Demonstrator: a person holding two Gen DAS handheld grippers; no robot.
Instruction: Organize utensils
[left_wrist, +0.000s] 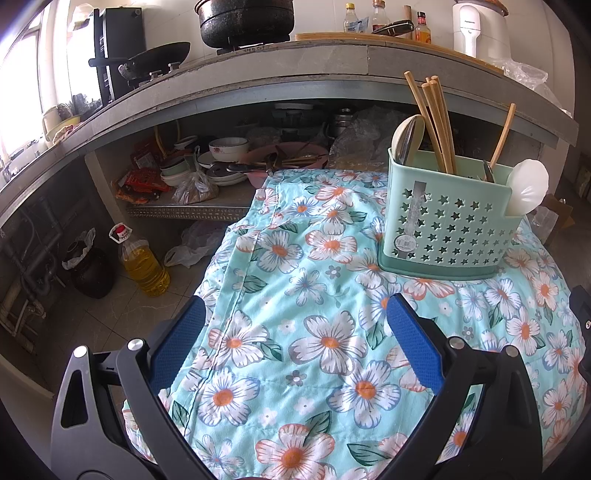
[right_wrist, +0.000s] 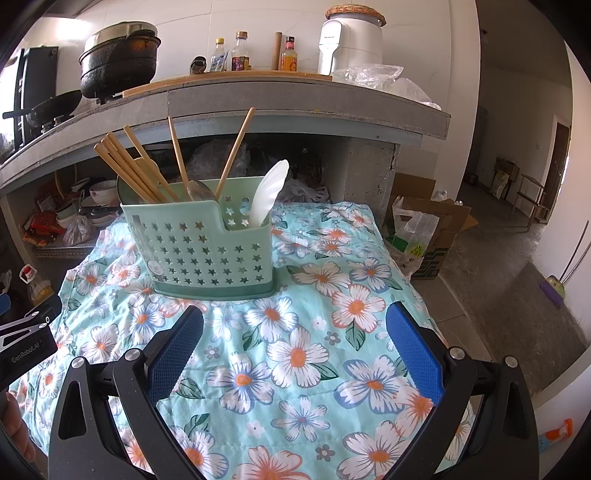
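Note:
A mint-green utensil caddy (left_wrist: 447, 221) (right_wrist: 207, 247) with star cut-outs stands on a flowered cloth (left_wrist: 303, 332) (right_wrist: 314, 350) that covers a table. Wooden chopsticks (left_wrist: 436, 122) (right_wrist: 129, 166), a white plastic spoon (left_wrist: 526, 186) (right_wrist: 267, 192) and a metal spoon (right_wrist: 199, 190) stick up out of it. My left gripper (left_wrist: 295, 332) hangs open over the cloth, left of and nearer than the caddy, with nothing in it. My right gripper (right_wrist: 295, 339) is open and empty too, just in front of the caddy. The left gripper's body (right_wrist: 26, 339) shows at the right view's left edge.
Behind the table runs a concrete counter (left_wrist: 288, 62) with a black pot (left_wrist: 243, 20), bottles and a white appliance (right_wrist: 351, 40). The shelf below holds bowls (left_wrist: 229, 147). An oil bottle (left_wrist: 144, 262) stands on the floor at left; a cardboard box and bags (right_wrist: 424, 232) at right.

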